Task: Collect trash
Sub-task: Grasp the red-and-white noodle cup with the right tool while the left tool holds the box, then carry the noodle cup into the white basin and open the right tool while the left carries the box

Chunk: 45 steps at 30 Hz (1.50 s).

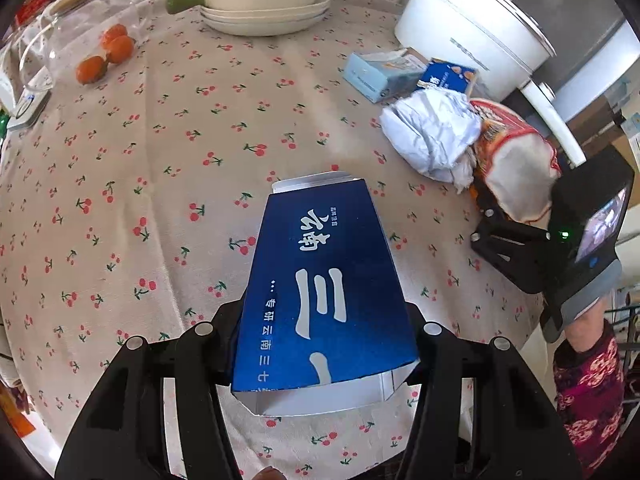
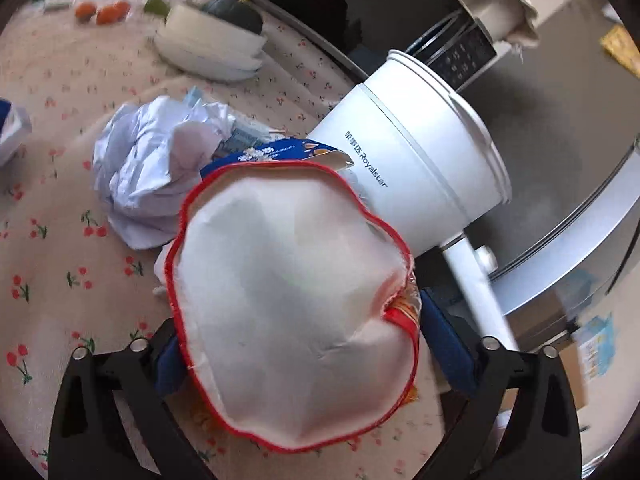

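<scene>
My left gripper (image 1: 326, 340) is shut on a dark blue carton (image 1: 320, 280) with white lettering, its fingers pressing both long sides above the cherry-print tablecloth (image 1: 140, 200). At the table's right edge my right gripper (image 1: 528, 216) holds a crumpled, red-rimmed paper cup (image 1: 516, 176). In the right wrist view the cup (image 2: 288, 288) fills the space between the blue pads (image 2: 170, 360) of that gripper (image 2: 308, 352). Both pads touch it and the rim is dented. Crumpled white paper (image 1: 436, 136) (image 2: 144, 184) lies beside the cup.
A white electric pot (image 1: 472, 28) (image 2: 420, 168) stands close behind the cup. A pale blue box (image 1: 380, 72) and a blue snack box (image 1: 448, 76) lie by it. Stacked plates (image 1: 264, 16), oranges (image 1: 108, 52) and a glass jar (image 1: 80, 20) sit further back. A person's patterned sleeve (image 1: 588, 392) is at right.
</scene>
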Each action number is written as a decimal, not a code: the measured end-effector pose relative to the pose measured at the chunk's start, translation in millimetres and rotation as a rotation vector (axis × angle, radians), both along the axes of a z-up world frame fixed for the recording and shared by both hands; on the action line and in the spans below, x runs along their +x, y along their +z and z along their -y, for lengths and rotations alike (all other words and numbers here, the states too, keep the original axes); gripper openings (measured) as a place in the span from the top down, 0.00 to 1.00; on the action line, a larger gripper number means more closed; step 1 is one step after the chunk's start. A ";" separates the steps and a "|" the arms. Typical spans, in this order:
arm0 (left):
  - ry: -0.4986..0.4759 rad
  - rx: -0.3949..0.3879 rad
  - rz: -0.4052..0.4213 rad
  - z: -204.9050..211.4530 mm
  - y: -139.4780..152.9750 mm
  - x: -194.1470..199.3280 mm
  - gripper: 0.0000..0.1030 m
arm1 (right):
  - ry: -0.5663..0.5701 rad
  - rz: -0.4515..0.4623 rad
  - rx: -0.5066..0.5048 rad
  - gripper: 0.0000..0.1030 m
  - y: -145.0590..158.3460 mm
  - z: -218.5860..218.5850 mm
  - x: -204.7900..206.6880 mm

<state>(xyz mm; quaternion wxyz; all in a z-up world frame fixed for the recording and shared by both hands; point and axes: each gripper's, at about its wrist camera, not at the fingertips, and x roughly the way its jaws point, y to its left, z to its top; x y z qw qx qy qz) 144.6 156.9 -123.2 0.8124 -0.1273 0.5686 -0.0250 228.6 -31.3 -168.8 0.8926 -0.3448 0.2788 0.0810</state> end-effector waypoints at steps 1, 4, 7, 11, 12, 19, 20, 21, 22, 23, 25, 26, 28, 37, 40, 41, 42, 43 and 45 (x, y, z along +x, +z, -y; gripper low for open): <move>0.006 -0.003 0.003 -0.9 2.5 -4.0 0.49 | -0.010 -0.016 0.041 0.25 3.1 4.9 3.1; 0.015 -0.019 0.015 -4.3 6.3 -5.2 0.49 | -0.032 -0.099 0.237 0.31 17.6 26.4 12.7; 0.019 -0.028 0.022 -5.0 9.0 -6.4 0.49 | -0.051 -0.197 0.413 0.31 26.9 46.9 19.8; 0.031 -0.045 0.040 -5.0 14.9 -6.8 0.49 | -0.082 -0.303 0.613 0.32 35.7 67.3 23.1; 0.035 -0.050 0.049 -5.3 17.4 -7.0 0.49 | -0.090 -0.324 0.654 0.32 38.5 71.4 23.4; 0.055 -0.084 0.096 -6.5 31.2 -10.0 0.49 | -0.131 -0.404 0.800 0.32 57.4 81.6 9.7; 0.057 -0.090 0.102 -6.9 33.0 -10.6 0.49 | -0.139 -0.415 0.805 0.32 60.2 82.1 7.5; 0.060 -0.097 0.110 -7.1 35.3 -11.4 0.49 | -0.154 -0.436 0.820 0.32 62.8 82.9 4.2; 0.062 -0.104 0.117 -7.1 37.7 -12.3 0.49 | -0.166 -0.451 0.832 0.32 63.7 83.6 4.3; 0.064 -0.107 0.122 -6.5 39.1 -13.1 0.49 | -0.179 -0.468 0.851 0.32 65.6 85.5 2.1; 0.066 -0.117 0.134 -6.6 43.1 -15.1 0.49 | -0.193 -0.487 0.878 0.32 69.9 89.2 -4.8; 0.065 -0.124 0.139 -5.9 45.3 -16.3 0.49 | -0.198 -0.488 0.881 0.32 72.9 89.8 -8.5; 0.062 -0.132 0.147 -4.7 48.4 -17.1 0.49 | -0.205 -0.487 0.887 0.32 79.1 92.6 -16.7; 0.036 -0.179 0.195 4.3 65.8 -25.1 0.49 | -0.220 -0.459 0.941 0.31 99.2 113.0 -58.0; 0.026 -0.189 0.208 8.3 70.6 -29.2 0.49 | -0.230 -0.449 0.960 0.31 102.2 124.1 -72.5; 0.023 -0.192 0.210 8.8 71.7 -30.1 0.49 | -0.235 -0.444 0.964 0.31 102.8 127.8 -77.9; 0.019 -0.197 0.214 10.2 73.3 -31.5 0.49 | -0.241 -0.441 0.969 0.31 103.2 132.1 -83.7; 0.016 -0.201 0.216 10.9 74.3 -32.5 0.49 | -0.247 -0.441 0.974 0.31 103.0 135.9 -88.8; 0.010 -0.207 0.221 13.5 76.4 -35.2 0.49 | -0.259 -0.440 0.982 0.31 102.2 142.0 -97.0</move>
